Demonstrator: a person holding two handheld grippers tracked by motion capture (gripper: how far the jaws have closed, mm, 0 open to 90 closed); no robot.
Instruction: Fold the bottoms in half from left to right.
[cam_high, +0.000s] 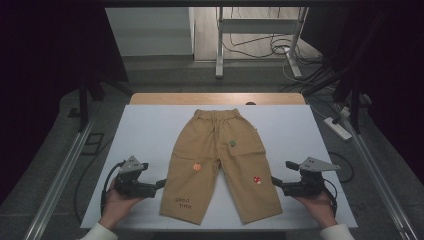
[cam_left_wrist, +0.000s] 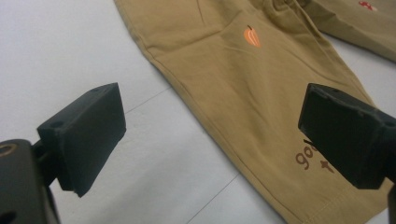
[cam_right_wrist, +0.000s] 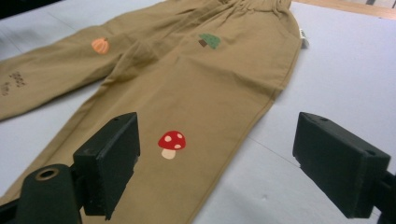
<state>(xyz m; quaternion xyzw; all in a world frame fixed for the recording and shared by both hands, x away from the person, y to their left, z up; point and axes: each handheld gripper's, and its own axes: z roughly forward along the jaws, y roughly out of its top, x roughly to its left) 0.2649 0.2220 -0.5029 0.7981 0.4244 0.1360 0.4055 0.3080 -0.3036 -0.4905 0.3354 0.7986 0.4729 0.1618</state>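
Observation:
A pair of small tan trousers (cam_high: 220, 155) lies flat on the white sheet (cam_high: 145, 130), waistband away from me and legs toward me. It carries pumpkin, tree and mushroom prints, and brown lettering near the hem of the leg on the left. My left gripper (cam_high: 161, 183) rests open just beside that leg's outer edge, near the hem. In the left gripper view the jaws (cam_left_wrist: 210, 135) stand wide apart over the leg's seam (cam_left_wrist: 243, 79). My right gripper (cam_high: 274, 181) is open beside the other leg. In the right gripper view its jaws (cam_right_wrist: 215, 163) frame the mushroom print (cam_right_wrist: 171, 143).
The sheet covers a wooden table whose far edge (cam_high: 215, 98) shows. Metal rails (cam_high: 65, 165) run along both sides. Behind the table stand a metal frame (cam_high: 220, 50) and loose cables (cam_high: 280, 47); a power strip (cam_high: 338, 128) lies on the floor at right.

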